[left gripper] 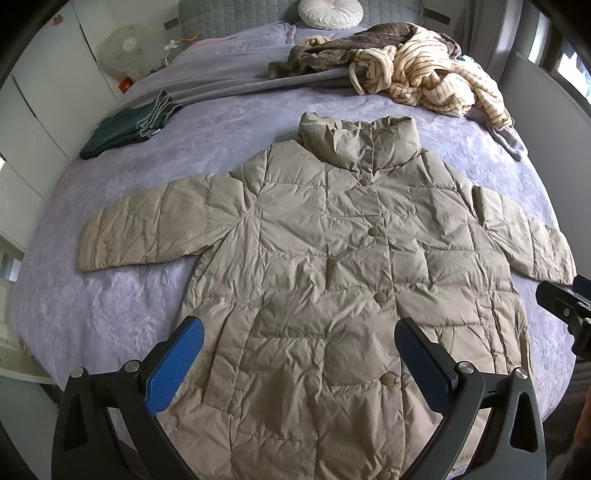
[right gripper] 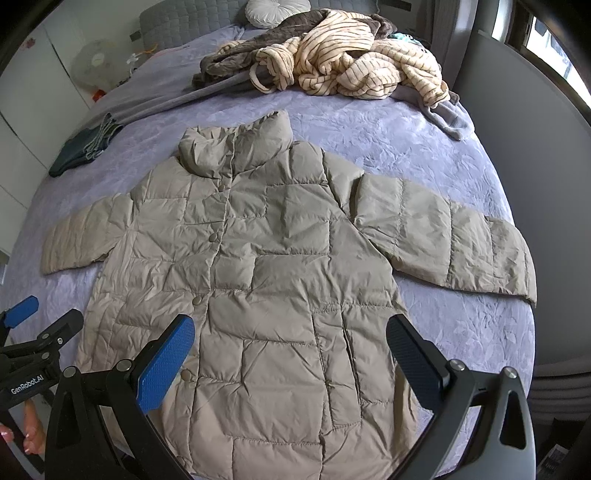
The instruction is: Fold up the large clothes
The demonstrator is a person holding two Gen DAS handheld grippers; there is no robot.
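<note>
A beige quilted puffer jacket (left gripper: 325, 266) lies flat and face up on the bed, buttoned, collar away from me, both sleeves spread out to the sides. It also shows in the right wrist view (right gripper: 266, 280). My left gripper (left gripper: 299, 328) is open and empty, hovering over the jacket's lower front. My right gripper (right gripper: 290, 328) is open and empty, over the jacket's lower right half. The right gripper shows at the right edge of the left wrist view (left gripper: 565, 299), and the left gripper at the left edge of the right wrist view (right gripper: 37, 328).
The bed has a lavender cover (left gripper: 110, 302). A heap of striped cream and brown clothes (left gripper: 424, 70) lies at the far side. A folded dark green garment (left gripper: 122, 129) sits at the far left. A white round cushion (left gripper: 328, 13) leans at the headboard. A fan (left gripper: 125, 48) stands left.
</note>
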